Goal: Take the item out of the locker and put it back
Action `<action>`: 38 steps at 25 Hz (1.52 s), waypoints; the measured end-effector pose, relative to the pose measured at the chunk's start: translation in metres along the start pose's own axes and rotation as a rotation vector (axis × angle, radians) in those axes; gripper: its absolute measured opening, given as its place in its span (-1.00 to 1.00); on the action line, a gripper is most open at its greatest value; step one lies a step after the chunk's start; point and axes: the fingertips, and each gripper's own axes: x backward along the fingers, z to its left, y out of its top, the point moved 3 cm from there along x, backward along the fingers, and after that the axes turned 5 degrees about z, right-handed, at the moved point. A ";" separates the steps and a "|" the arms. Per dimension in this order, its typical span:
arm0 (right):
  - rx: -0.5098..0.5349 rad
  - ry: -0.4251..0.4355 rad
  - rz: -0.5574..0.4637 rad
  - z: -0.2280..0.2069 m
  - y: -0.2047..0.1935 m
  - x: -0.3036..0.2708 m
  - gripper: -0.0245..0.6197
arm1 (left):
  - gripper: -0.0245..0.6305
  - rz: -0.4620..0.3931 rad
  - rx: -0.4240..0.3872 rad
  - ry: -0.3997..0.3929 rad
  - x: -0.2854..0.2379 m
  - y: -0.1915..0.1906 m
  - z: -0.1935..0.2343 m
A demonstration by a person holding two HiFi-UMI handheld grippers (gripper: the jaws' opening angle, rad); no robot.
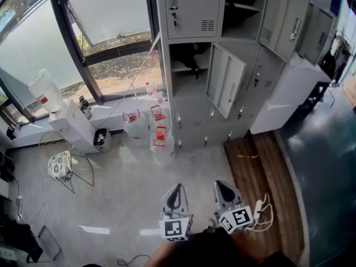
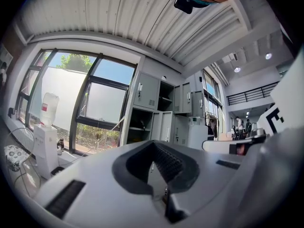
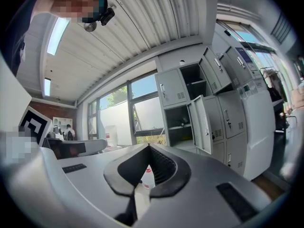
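A bank of grey lockers (image 1: 194,15) stands ahead by the window. One middle compartment (image 1: 188,71) has its door (image 1: 225,85) swung open, and a small dark item (image 1: 192,57) lies on its shelf. Both grippers are low in the head view, well short of the lockers and pointing at them. My left gripper (image 1: 178,186) is shut with nothing in it. My right gripper (image 1: 221,183) is shut too and holds nothing. The left gripper view shows the left gripper (image 2: 153,142) and the open compartment (image 2: 141,127) beyond it. The right gripper view shows the right gripper (image 3: 148,145) and the same compartment (image 3: 179,125).
Several water jugs (image 1: 136,128) stand on the floor left of the lockers, next to a white water dispenser (image 1: 75,124). A wire chair (image 1: 61,163) is further left. A white cabinet (image 1: 283,99) stands to the right. A power strip with cable (image 1: 258,210) lies on the wooden strip (image 1: 261,166).
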 end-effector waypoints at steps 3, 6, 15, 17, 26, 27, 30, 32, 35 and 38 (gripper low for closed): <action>-0.003 -0.011 0.001 0.010 -0.001 -0.009 -0.95 | -0.95 0.000 0.007 -0.017 0.000 0.001 0.013; -0.008 -0.024 -0.014 0.019 -0.003 -0.016 -0.95 | -0.95 0.004 -0.008 -0.031 0.002 -0.001 0.027; -0.006 -0.040 -0.028 0.024 -0.004 -0.045 -0.95 | -0.95 0.021 -0.016 -0.053 -0.010 -0.009 0.047; -0.009 -0.043 -0.014 0.019 -0.004 -0.058 -0.95 | -0.95 0.021 -0.018 -0.052 -0.023 -0.008 0.051; -0.042 -0.025 -0.069 -0.041 0.019 -0.139 -0.95 | -0.95 0.006 -0.032 -0.032 -0.118 0.009 0.062; -0.039 -0.020 -0.067 -0.050 0.022 -0.150 -0.95 | -0.95 0.009 -0.027 -0.030 -0.131 0.012 0.062; -0.043 -0.013 -0.053 -0.077 0.035 -0.182 -0.95 | -0.95 0.017 -0.026 -0.021 -0.171 0.024 0.061; -0.035 -0.004 -0.055 -0.098 0.046 -0.202 -0.95 | -0.95 0.017 -0.029 -0.013 -0.200 0.033 0.059; -0.024 0.027 -0.044 -0.129 0.061 -0.234 -0.95 | -0.95 0.008 -0.008 0.010 -0.244 0.048 0.056; -0.019 0.054 -0.027 -0.157 0.073 -0.263 -0.95 | -0.95 0.005 -0.002 0.037 -0.283 0.058 0.052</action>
